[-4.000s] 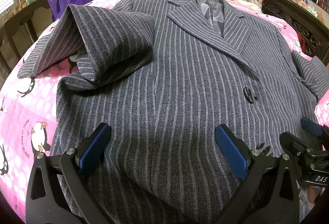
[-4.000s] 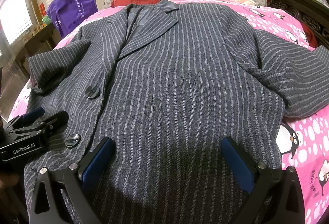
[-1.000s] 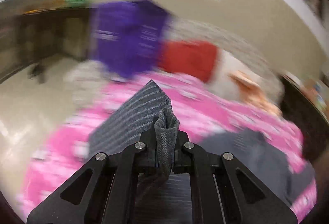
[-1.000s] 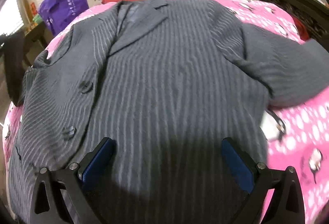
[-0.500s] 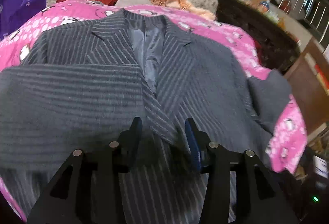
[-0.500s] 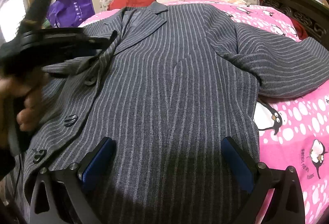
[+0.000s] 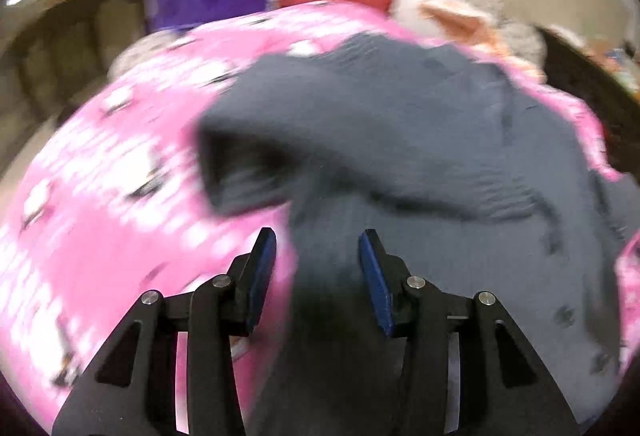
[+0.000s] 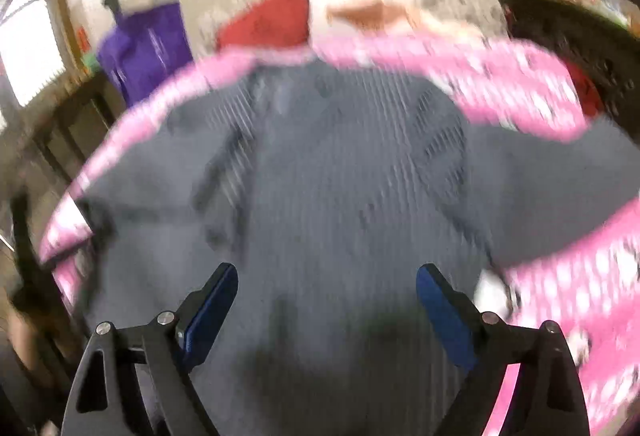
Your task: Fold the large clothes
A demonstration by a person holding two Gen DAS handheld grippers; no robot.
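Grey pinstriped wool is what we see: the jacket lies face up on the pink penguin-print bed cover, collar toward twelve o'clock, both views smeared by motion blur. In the left wrist view one sleeve lies folded across the chest, from nine o'clock toward three. The jacket spreads from twelve to three o'clock of our left hand-held gripper, whose jaws have just parted and stand partly spread with nothing pinched. Our right hand-held gripper hangs over the hem, jaws wide though just narrowed, gripping nothing. Beyond, at twelve o'clock, sits a red cushion.
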